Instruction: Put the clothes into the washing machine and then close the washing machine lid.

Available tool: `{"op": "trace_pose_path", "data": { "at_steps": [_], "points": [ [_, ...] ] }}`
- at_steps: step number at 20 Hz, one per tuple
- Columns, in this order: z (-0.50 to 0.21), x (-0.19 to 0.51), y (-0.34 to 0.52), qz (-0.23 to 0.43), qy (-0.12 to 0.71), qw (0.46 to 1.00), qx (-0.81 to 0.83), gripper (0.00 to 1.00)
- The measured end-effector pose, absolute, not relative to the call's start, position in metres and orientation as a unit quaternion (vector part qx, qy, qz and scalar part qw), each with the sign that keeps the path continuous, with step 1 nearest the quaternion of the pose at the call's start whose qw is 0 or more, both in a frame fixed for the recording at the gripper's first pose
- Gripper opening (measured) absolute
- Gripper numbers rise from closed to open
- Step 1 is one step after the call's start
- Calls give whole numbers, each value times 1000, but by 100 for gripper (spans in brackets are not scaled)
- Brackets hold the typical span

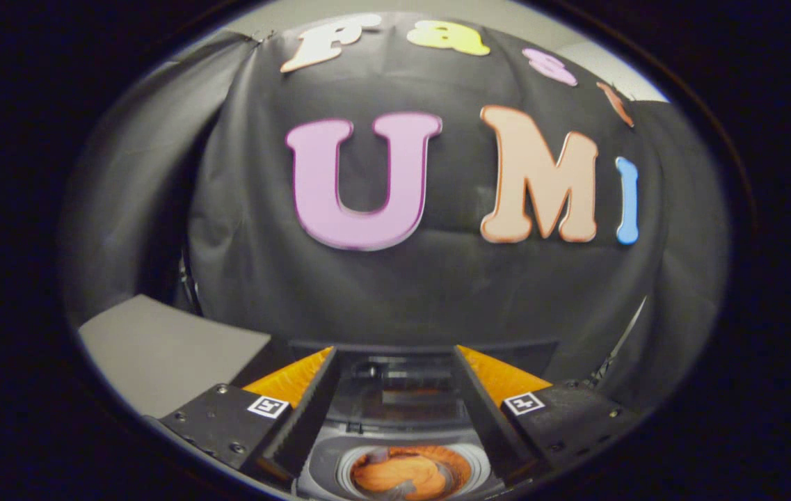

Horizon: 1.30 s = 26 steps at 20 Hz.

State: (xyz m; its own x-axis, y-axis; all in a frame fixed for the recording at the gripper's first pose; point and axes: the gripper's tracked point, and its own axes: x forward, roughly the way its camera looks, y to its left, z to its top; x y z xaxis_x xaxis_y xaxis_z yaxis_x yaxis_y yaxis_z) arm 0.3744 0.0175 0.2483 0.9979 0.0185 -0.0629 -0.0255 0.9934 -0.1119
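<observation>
Grey counter [158, 355] left, black cloth wall behind. Gripper [395, 417] wide open, empty, above washing machine [325, 466] holding orange clothes [402, 476].

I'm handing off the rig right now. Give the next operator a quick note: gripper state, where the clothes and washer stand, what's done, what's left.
Gripper: open, fingers spread apart, holding nothing, raised above the washing machine.
Clothes: an orange bundle lying inside the drum, seen between the fingers.
Lid: looks raised, standing behind the drum opening, just ahead of the fingers.
Done: clothes are in.
Left: swing the lid down and shut it.
</observation>
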Motion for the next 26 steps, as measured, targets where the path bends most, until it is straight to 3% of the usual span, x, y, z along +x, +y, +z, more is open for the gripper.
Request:
{"op": "trace_pose_path", "data": {
  "at_steps": [3,7,20,26],
  "points": [
    [272,392,35,37,6,999,-25,97],
    [282,422,28,12,-14,999,-33,97],
    [181,498,-22,-64,46,997,-20,97],
    [185,495,-19,-58,-22,997,-35,96]
  ]
}}
